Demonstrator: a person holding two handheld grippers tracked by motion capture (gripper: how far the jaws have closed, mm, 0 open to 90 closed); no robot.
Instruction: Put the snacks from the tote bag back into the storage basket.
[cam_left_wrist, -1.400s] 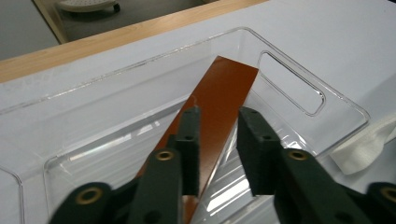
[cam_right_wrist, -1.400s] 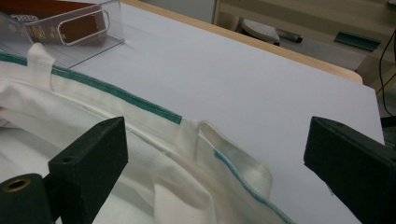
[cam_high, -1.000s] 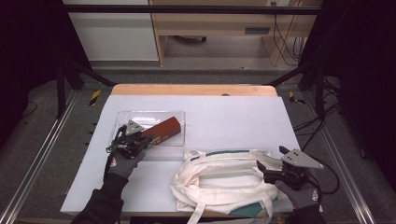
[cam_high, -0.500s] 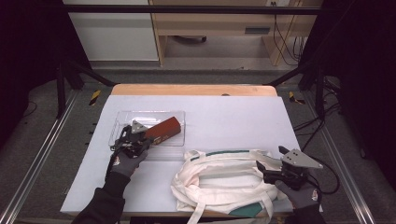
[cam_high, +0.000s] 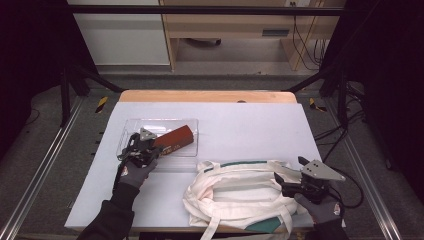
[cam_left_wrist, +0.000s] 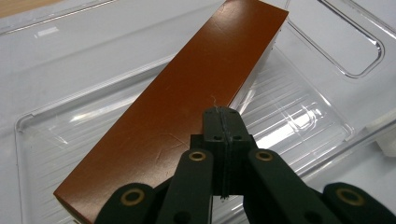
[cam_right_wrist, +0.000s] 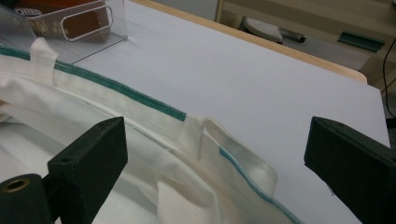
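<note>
The left gripper has its fingers pressed together, empty, tips just over the near end of the brown box, which lies inside the clear plastic tray. The right gripper holds its fingers wide apart, the white tote bag's green-trimmed rim between them, unpinched.

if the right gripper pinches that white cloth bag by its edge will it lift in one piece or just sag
The bag would probably sag: it lies crumpled in soft folds, and its straps flop loose. It looks light, thin cloth. One pinch of the open right gripper likely raises one layer only.
</note>
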